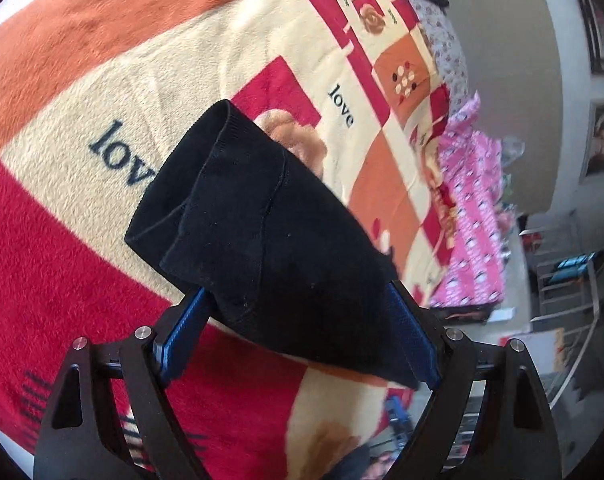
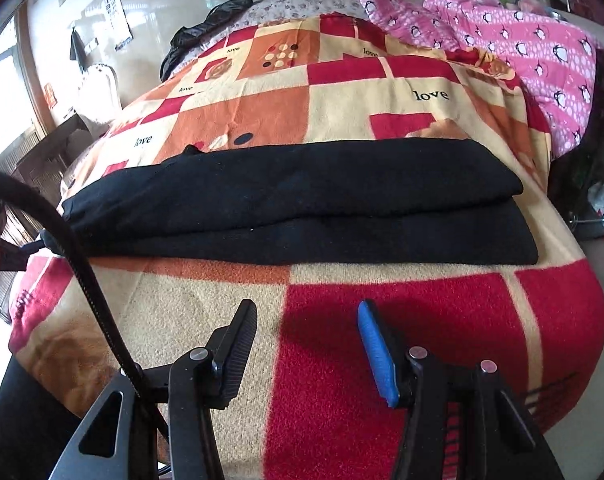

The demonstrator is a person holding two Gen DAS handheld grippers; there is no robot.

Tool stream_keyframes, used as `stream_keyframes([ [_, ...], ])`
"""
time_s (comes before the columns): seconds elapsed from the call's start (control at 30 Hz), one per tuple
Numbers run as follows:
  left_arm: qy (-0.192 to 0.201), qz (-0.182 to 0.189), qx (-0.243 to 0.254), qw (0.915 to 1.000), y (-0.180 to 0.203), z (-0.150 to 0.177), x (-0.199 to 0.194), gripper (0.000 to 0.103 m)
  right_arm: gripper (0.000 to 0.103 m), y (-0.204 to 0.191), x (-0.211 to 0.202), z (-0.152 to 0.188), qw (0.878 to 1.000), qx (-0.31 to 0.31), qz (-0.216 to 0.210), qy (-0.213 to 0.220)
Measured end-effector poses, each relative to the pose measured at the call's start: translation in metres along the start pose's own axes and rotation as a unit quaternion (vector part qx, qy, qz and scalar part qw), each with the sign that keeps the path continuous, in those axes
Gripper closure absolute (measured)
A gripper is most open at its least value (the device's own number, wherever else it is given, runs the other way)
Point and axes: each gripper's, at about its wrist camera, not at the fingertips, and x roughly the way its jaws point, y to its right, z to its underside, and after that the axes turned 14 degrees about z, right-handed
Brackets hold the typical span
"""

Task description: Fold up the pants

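Note:
The black pants (image 2: 302, 200) lie folded in a long flat band across the patterned blanket (image 2: 422, 320) on the bed. My right gripper (image 2: 308, 312) hovers open over the blanket just in front of them, with nothing between its fingers. In the left wrist view, one end of the pants (image 1: 261, 220) lies between the widely spread jaws of my left gripper (image 1: 302, 288) and covers both fingertips. The blue pads (image 1: 181, 332) stand far apart and the cloth looks slack, not squeezed.
Pink penguin-print bedding (image 2: 522, 40) is piled at the far right of the bed, and a black garment (image 2: 205, 28) at the far end. A black cable (image 2: 85, 272) arcs across the left of the right wrist view. Shelves (image 1: 570, 280) stand beside the bed.

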Motion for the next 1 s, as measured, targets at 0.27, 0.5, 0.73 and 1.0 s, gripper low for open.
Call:
stream_keyframes([
  [0.27, -0.008, -0.08, 0.096, 0.9921, 0.014, 0.009, 0.021, 0.041, 0.052, 0.002, -0.004, -0.001, 1.0, 0.006, 0.0, 0.003],
  [0.5, 0.009, -0.12, 0.153, 0.9808, 0.021, 0.012, 0.019, 0.088, 0.052, 0.085, -0.035, -0.004, 0.979, 0.198, -0.037, 0.03],
  [0.73, 0.036, -0.108, 0.205, 0.9722, 0.052, 0.016, 0.017, 0.091, 0.052, 0.124, -0.006, -0.04, 0.95, 0.293, -0.113, -0.001],
  [1.0, 0.028, -0.094, 0.208, 0.9732, 0.057, -0.003, 0.024, 0.092, 0.052, 0.137, 0.059, -0.045, 0.885, 0.418, -0.181, -0.097],
])
